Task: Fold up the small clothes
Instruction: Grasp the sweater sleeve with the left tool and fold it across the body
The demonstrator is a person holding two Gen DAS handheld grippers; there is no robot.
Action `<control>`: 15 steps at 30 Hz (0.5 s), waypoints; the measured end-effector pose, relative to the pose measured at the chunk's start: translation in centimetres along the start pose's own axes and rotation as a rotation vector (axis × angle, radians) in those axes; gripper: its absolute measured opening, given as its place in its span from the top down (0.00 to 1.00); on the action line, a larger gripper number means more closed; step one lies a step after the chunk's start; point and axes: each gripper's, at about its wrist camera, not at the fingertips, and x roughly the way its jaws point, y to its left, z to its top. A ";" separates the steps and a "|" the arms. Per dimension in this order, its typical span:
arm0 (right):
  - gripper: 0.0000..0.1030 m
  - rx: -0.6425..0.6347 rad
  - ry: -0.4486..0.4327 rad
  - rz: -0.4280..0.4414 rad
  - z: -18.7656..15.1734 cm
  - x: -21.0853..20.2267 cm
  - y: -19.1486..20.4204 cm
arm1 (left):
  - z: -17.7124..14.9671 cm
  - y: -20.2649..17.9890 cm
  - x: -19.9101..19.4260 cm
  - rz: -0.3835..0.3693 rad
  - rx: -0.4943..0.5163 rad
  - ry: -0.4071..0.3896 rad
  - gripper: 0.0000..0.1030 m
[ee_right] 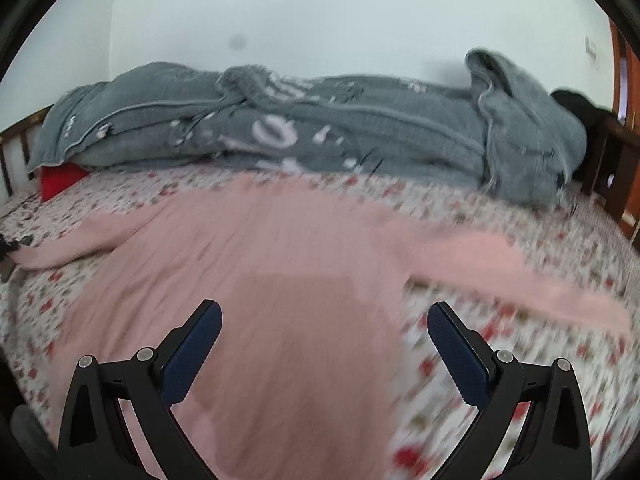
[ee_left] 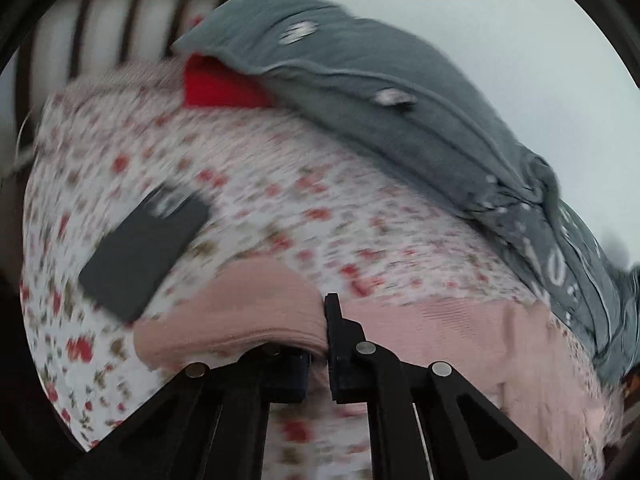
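Both the left tool (ee_left: 320, 344) and the right tool (ee_right: 324, 344) are matte black plastic linkages with angular cut-out arms, round silver pivot pins, and dark blue ribbed pads (ee_right: 192, 356) lining the fingers.

Soft ribbed pink knit garment (ee_right: 256, 264); thin floral cotton bedsheet (ee_right: 460, 408); thick, fuzzy grey blanket (ee_right: 360, 128) at upper frame. Matt black plastic gripper (ee_right: 324, 320) with rough dark-blue pads (ee_right: 456, 356), shiny metal rivets. Matt dark phone (ee_left: 140, 256). Dark wooden headboard (ee_left: 80, 20), upper left.

floral bedsheet (ee_left: 248, 184) | grey blanket (ee_right: 320, 132) by wall | red cushion (ee_left: 216, 86) under blanket | dark phone (ee_left: 140, 248)
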 end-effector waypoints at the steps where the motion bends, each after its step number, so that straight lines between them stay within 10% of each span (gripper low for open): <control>1: 0.02 0.005 -0.012 -0.006 1.0 0.4 -0.8 | 0.5 -2.0 -0.4 -0.008 0.030 -0.012 0.93; 8: 0.02 0.152 -0.023 0.026 3.8 2.9 -7.0 | 0.4 -17.7 -0.7 -0.101 0.246 -0.037 0.93; 15: 0.02 0.386 0.027 0.025 1.0 5.1 -14.0 | -6.4 -35.0 1.0 -0.297 0.431 0.041 0.93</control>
